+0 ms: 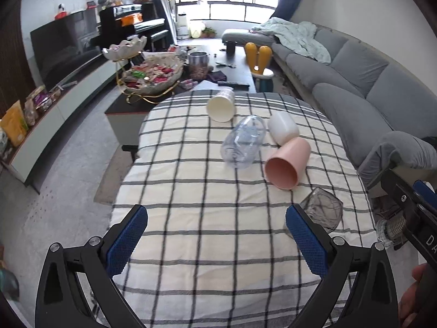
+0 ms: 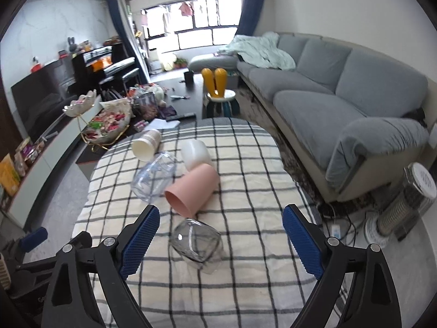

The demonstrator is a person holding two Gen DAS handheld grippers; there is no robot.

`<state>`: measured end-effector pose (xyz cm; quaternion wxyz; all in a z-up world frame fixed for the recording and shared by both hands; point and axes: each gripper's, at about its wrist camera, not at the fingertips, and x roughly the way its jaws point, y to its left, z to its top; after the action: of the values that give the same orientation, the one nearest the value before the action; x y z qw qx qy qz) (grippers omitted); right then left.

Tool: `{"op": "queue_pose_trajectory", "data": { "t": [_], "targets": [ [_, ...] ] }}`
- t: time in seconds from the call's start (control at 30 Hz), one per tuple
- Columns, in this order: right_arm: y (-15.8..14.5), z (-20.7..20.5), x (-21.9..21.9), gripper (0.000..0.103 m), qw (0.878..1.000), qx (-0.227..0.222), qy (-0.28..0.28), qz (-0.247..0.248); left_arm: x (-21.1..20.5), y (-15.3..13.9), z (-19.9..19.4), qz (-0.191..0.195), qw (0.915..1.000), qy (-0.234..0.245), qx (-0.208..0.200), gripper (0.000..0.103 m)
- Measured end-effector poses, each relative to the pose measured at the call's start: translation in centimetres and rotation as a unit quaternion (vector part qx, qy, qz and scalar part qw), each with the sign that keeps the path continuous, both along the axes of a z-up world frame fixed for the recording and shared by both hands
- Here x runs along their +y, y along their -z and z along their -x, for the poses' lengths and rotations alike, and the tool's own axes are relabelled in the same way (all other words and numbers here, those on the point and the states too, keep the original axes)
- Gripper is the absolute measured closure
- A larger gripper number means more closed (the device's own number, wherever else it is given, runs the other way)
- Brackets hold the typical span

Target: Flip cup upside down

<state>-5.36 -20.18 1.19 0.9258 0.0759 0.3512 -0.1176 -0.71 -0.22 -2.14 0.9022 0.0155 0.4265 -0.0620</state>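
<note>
- Both pairs of jaws are spread wide and hold nothing: the left gripper [image 1: 217,242] and the right gripper [image 2: 221,242] hang over the near end of the desk [image 1: 191,218], which is covered by a checked cloth [image 2: 245,287].
- Five cups lie on their sides on the cloth, in a loose line running from the far left to the near right.
- Farthest left and farthest away is a cream paper cup [image 1: 221,105], its mouth turned toward the cameras.
- Next comes a clear plastic cup [image 1: 244,142], lying lengthwise, just beside the paper cup.
- To its right sits a white cup [image 1: 283,128], its base toward the cameras and touching the pink one.
- A pink cup [image 2: 191,192] lies in front of the white cup, mouth facing near-left.
- Nearest is a clear glass cup [image 2: 197,243], tipped over with its mouth facing the left.
- In the right wrist view the glass cup lies between the open jaws, closer to the left finger than to the right, and just ahead of the fingertips.
- In the left wrist view the same glass cup [image 1: 323,213] sits just behind the right-hand finger, outside the gap; the other four cups are well ahead of the jaws.
- Off the desk's right edge runs a grey sofa [image 2: 341,109].
</note>
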Motion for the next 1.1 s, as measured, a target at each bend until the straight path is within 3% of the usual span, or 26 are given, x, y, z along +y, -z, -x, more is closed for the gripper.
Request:
{"op": "queue_pose_trajectory", "data": {
  "t": [0.3,1.1],
  "targets": [
    [-0.2,0.2,1.9,0.01,1.0,-0.007,-0.016,0.006,1.8,-0.4,0.8,-0.024,0.9989,-0.037,-0.012,0.0],
    [-0.9,0.7,2.7,0.01,0.999,-0.023,-0.02,0.015,2.5,-1.0,2.3,-0.029,0.9977,-0.046,-0.041,0.0]
  ]
}}
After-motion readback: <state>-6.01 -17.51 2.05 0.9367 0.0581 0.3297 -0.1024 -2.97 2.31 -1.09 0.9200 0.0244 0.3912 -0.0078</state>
